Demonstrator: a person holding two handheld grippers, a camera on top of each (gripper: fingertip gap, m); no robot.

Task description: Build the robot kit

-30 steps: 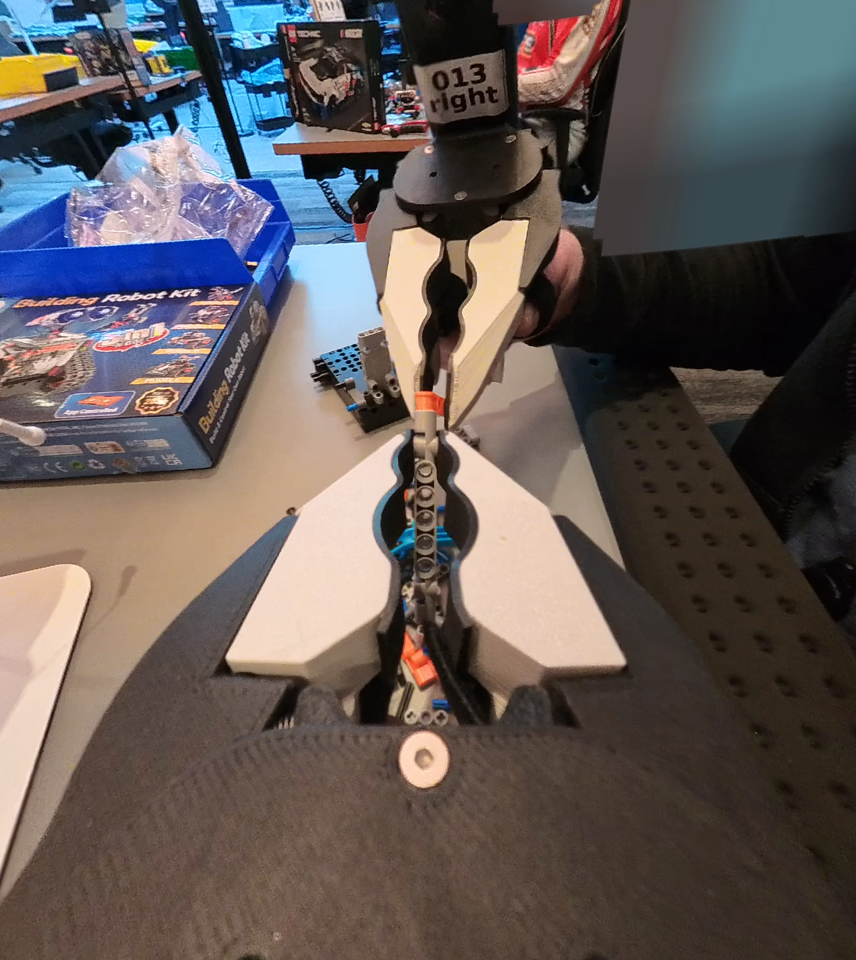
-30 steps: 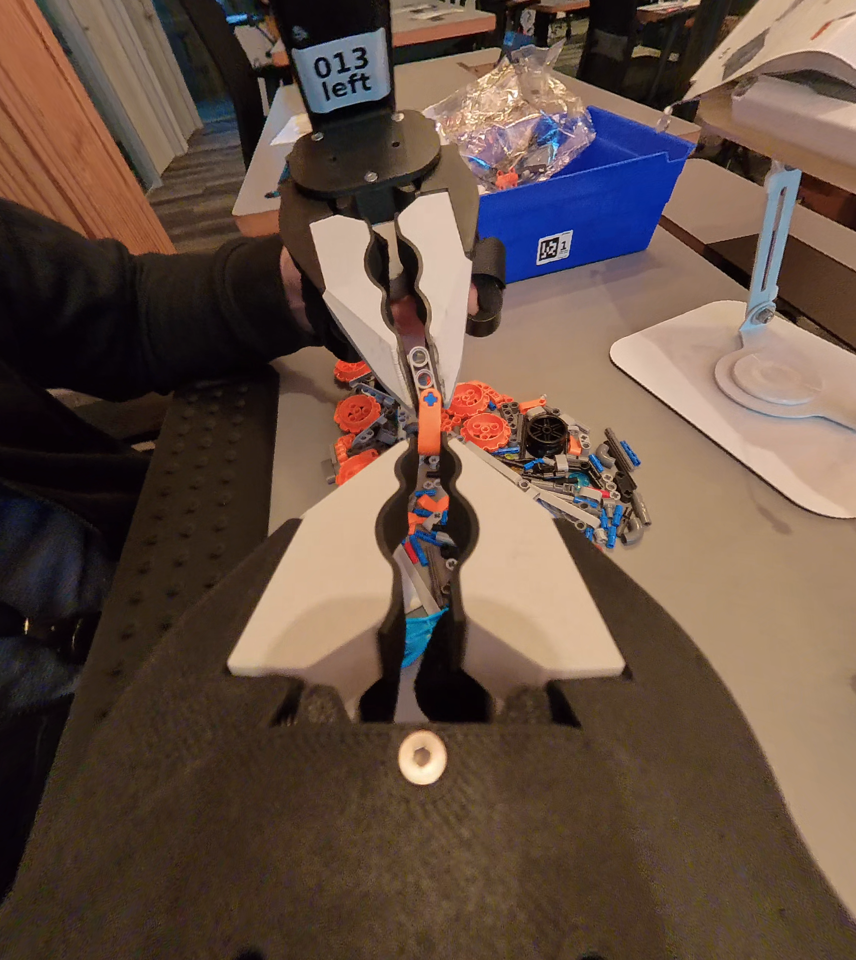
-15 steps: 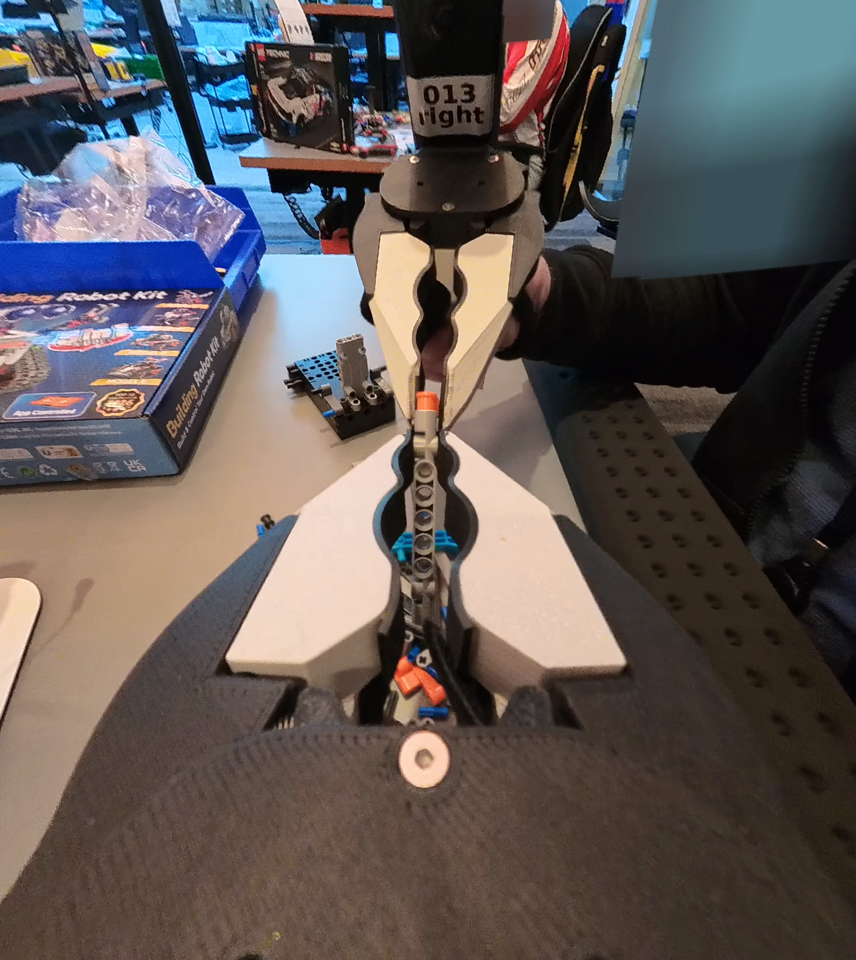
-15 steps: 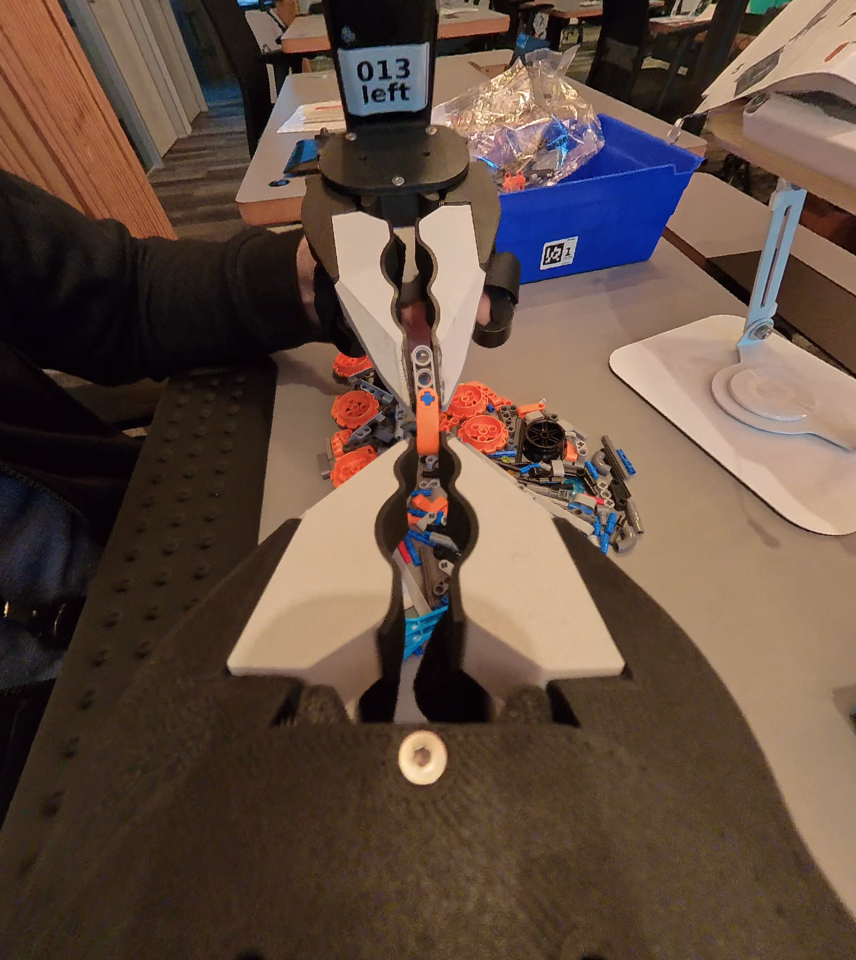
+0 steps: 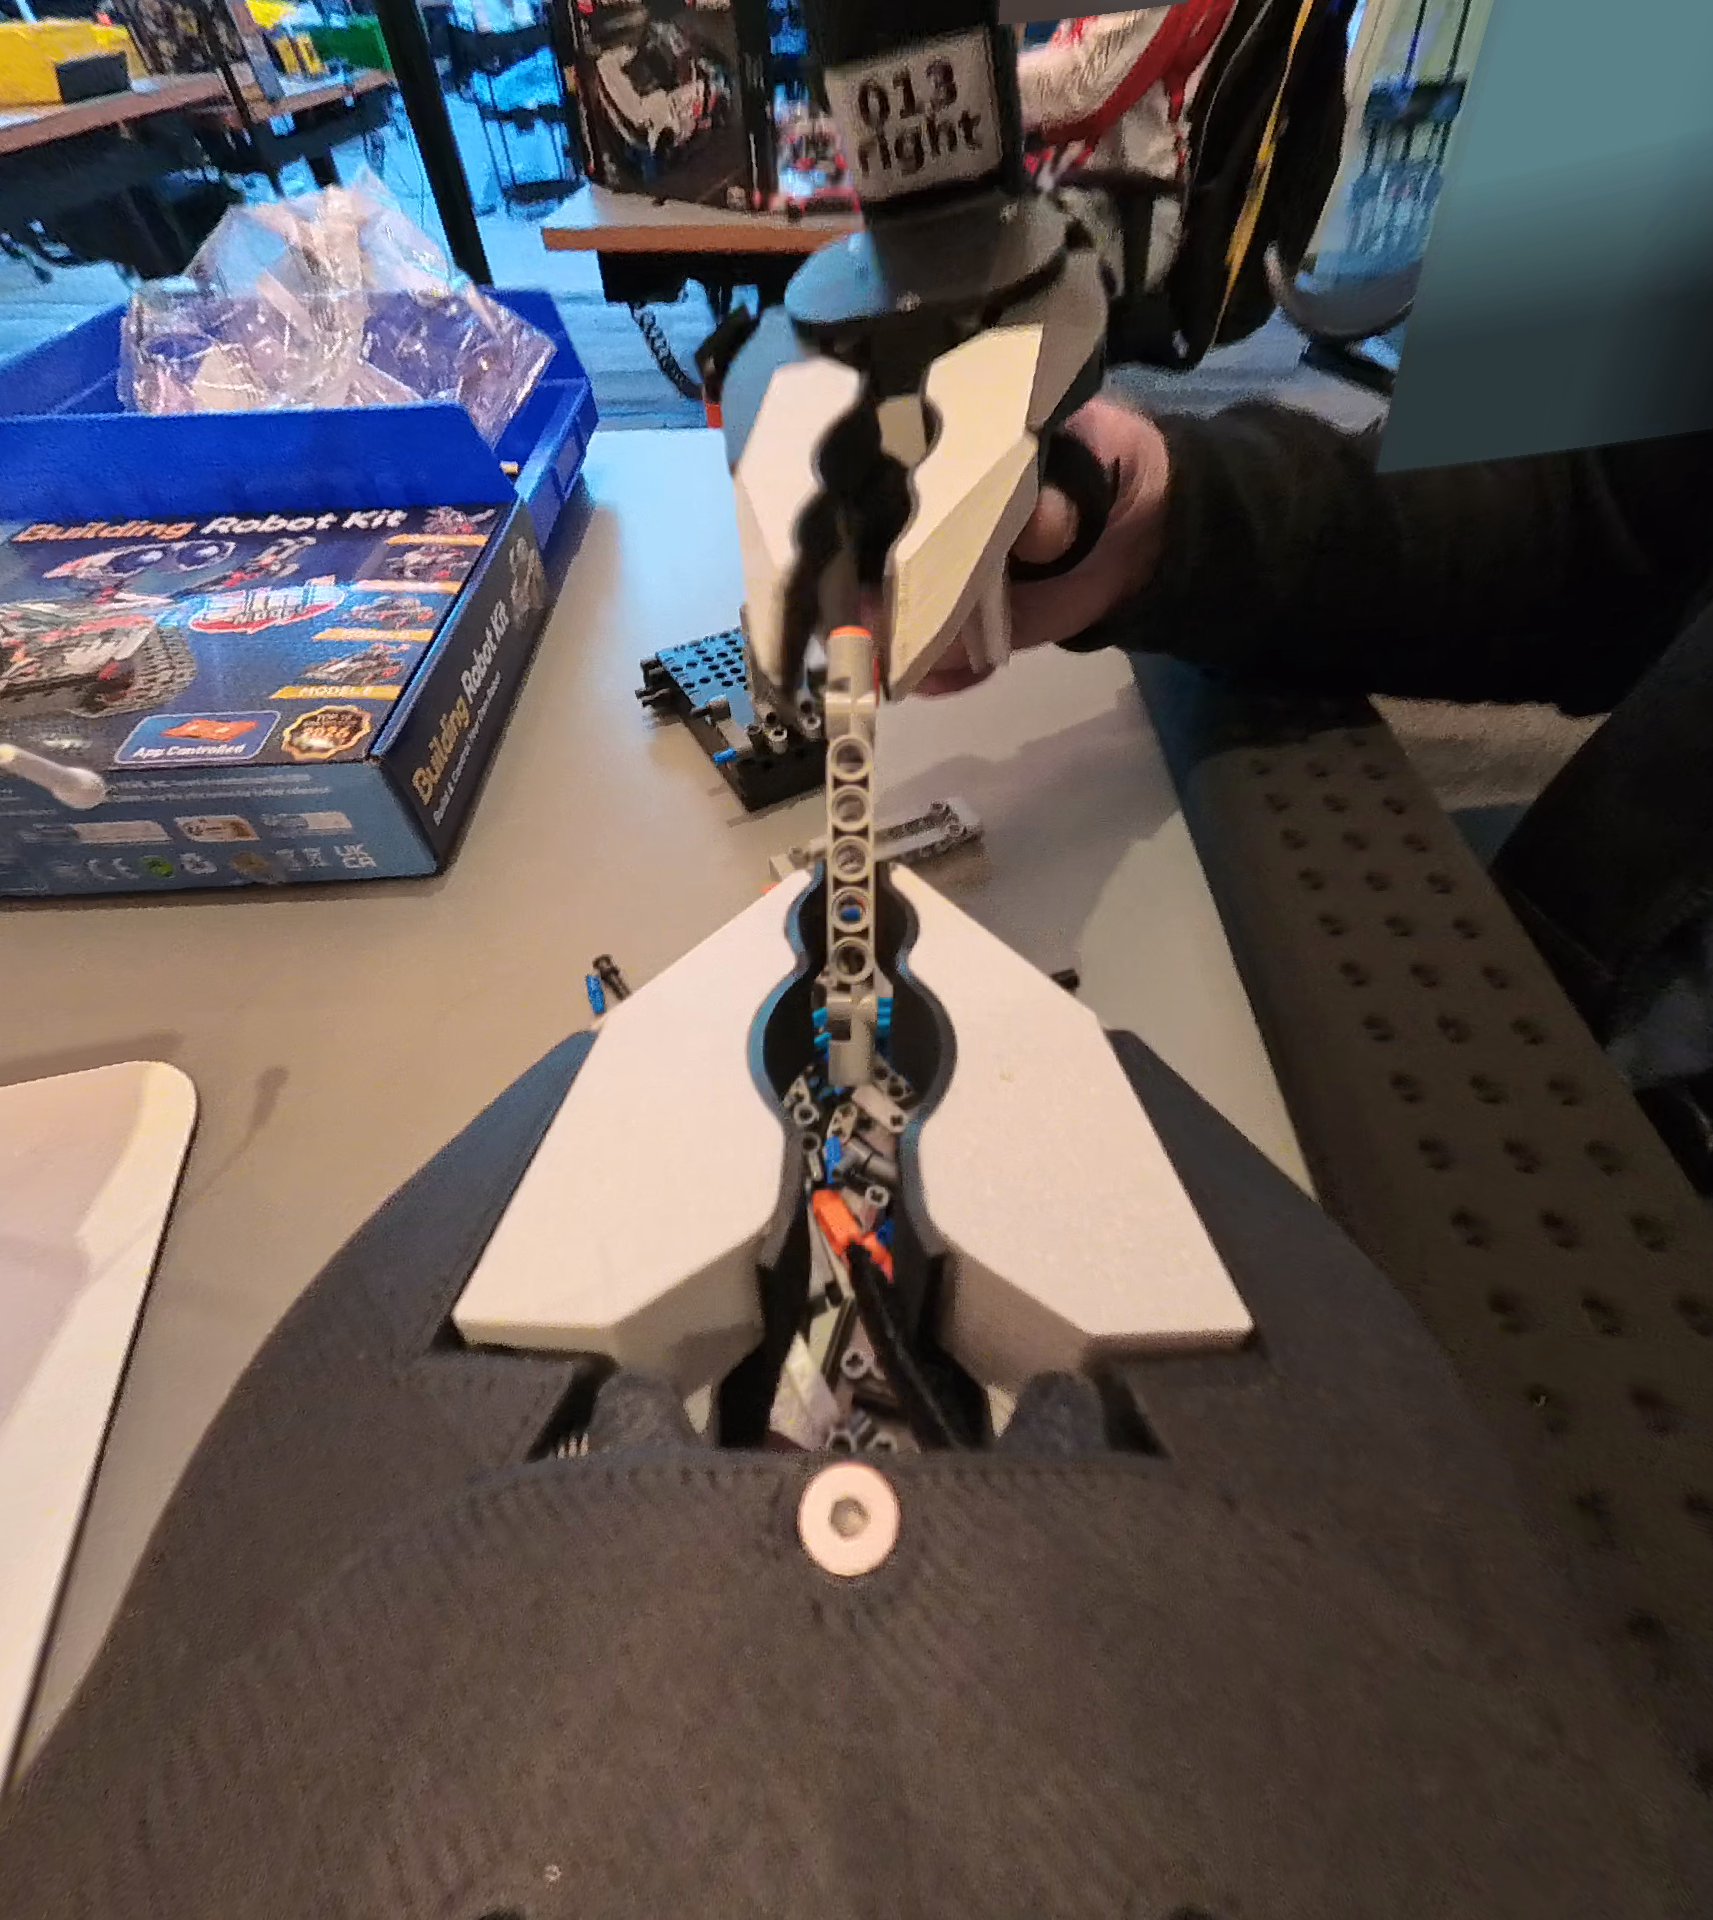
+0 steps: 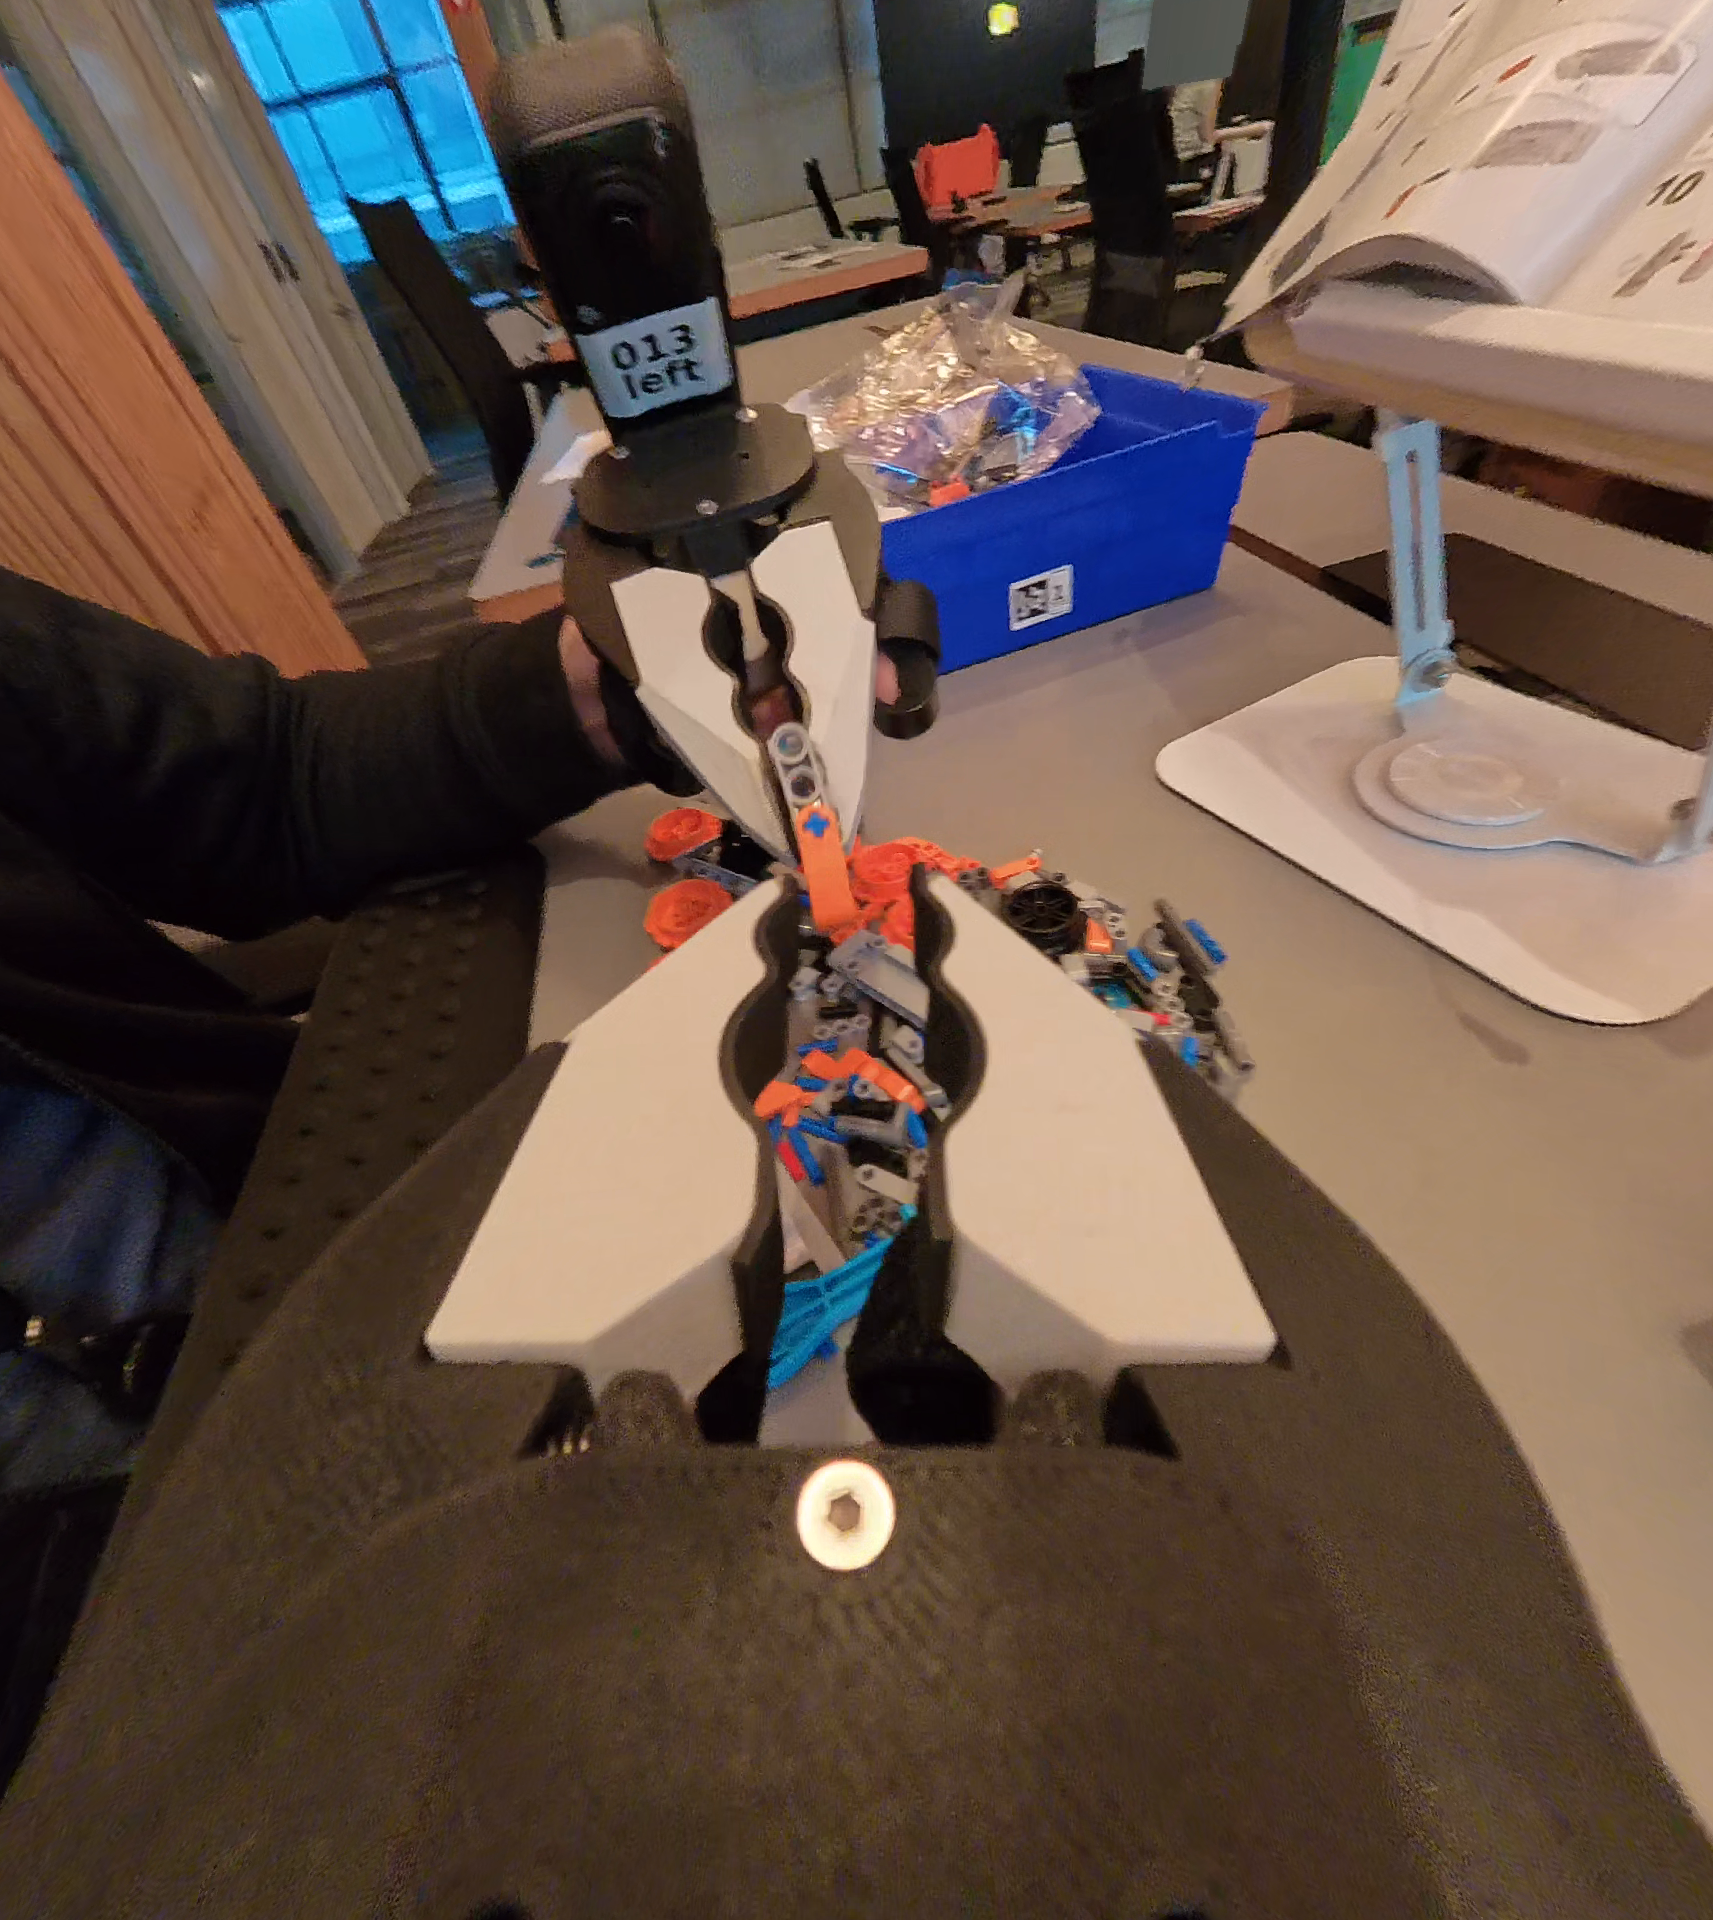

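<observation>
My left gripper (image 5: 852, 894) is shut on a grey perforated beam (image 5: 850, 800) and holds it above the table, pointing away from me. An orange beam (image 6: 821, 873) is pinned to its far end with a blue pin. My right gripper (image 6: 852, 883) faces the left one, jaws apart, with the orange beam standing loose in the gap near the left fingertip. In the left wrist view the right gripper (image 5: 847, 665) is blurred around the orange tip (image 5: 847, 632). In the right wrist view the left gripper (image 6: 810, 821) grips the grey beam (image 6: 792, 764).
A pile of orange, grey and blue parts (image 6: 1091, 935) lies under the grippers. A blue bin (image 5: 208, 457) with plastic bags, a kit box (image 5: 208, 675), a black assembly (image 5: 727, 707), a white stand base (image 6: 1454, 831) with an open booklet (image 6: 1558, 156), and a black perforated mat (image 5: 1454, 1039) surround them. The grippers' ends are close to 4 cm from one another.
My right gripper has opened and let go of the orange beam it was pinching. The two grippers have drawn slightly apart. The left gripper still holds the grey beam.
</observation>
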